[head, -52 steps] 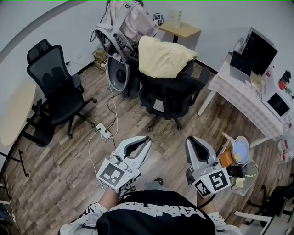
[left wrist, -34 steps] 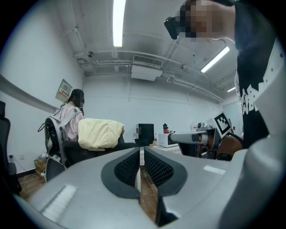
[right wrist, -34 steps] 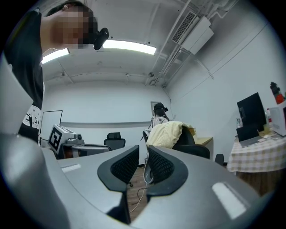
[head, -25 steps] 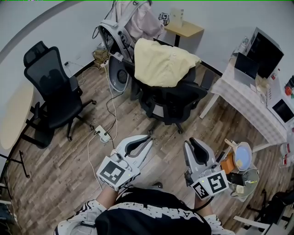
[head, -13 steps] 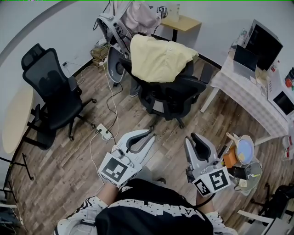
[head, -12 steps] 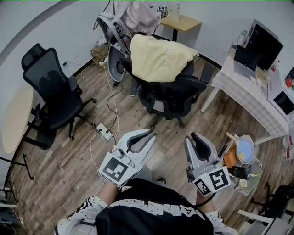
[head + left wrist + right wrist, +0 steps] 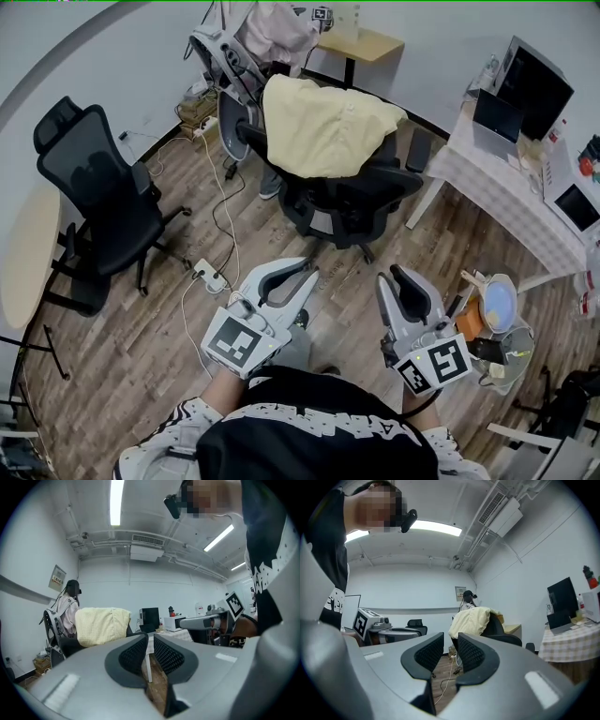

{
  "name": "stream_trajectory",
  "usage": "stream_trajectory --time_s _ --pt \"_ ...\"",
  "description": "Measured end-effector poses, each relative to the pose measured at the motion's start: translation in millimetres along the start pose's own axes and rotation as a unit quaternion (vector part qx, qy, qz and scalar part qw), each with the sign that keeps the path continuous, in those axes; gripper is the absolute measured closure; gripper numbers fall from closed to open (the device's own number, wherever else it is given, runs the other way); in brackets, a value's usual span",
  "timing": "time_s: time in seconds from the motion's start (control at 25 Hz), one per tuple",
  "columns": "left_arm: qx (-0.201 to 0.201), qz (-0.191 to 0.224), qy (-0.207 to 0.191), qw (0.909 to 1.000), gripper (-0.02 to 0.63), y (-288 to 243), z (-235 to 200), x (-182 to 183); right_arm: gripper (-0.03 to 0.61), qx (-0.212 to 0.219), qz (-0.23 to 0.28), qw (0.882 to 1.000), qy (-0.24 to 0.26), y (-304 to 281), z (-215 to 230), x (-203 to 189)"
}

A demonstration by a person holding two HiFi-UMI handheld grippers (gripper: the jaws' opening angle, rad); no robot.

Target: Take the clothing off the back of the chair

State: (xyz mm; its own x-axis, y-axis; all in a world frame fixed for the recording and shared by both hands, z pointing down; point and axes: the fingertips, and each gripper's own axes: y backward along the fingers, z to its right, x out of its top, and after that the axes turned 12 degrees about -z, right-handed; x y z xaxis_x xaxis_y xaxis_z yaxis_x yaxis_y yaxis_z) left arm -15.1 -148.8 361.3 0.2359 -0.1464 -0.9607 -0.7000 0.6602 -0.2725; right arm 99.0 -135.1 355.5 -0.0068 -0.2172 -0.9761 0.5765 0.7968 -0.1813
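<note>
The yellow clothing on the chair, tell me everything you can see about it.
The pale yellow garment is a soft, lightweight-looking fabric. The gripper views show a fine checked texture on it. It is draped over the backrest of the black office chair, covering the top edge and hanging down both sides in loose, rumpled folds, with one end trailing toward an armrest. It looks like a shirt, but its cut cannot be made out. Only the chair touches it.

Clothing (image 7: 323, 127) lies over the chair (image 7: 352, 202) back. Left of the chair stands a second chair (image 7: 103, 202); right of it, a table (image 7: 487, 183); behind it, a small desk (image 7: 375, 42).
</note>
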Motion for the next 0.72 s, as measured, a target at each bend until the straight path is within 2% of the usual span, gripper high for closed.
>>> stream_trajectory --time_s 0.32,0.72 --pt "0.009 0.013 -0.009 0.9998 0.56 -15 -40 8 0.453 -0.016 0.001 1.0 0.003 -27 11 11" --pt "-0.001 0.022 -0.015 0.9996 0.531 -27 -82 10 0.437 -0.028 0.0 1.0 0.005 -67 20 20"
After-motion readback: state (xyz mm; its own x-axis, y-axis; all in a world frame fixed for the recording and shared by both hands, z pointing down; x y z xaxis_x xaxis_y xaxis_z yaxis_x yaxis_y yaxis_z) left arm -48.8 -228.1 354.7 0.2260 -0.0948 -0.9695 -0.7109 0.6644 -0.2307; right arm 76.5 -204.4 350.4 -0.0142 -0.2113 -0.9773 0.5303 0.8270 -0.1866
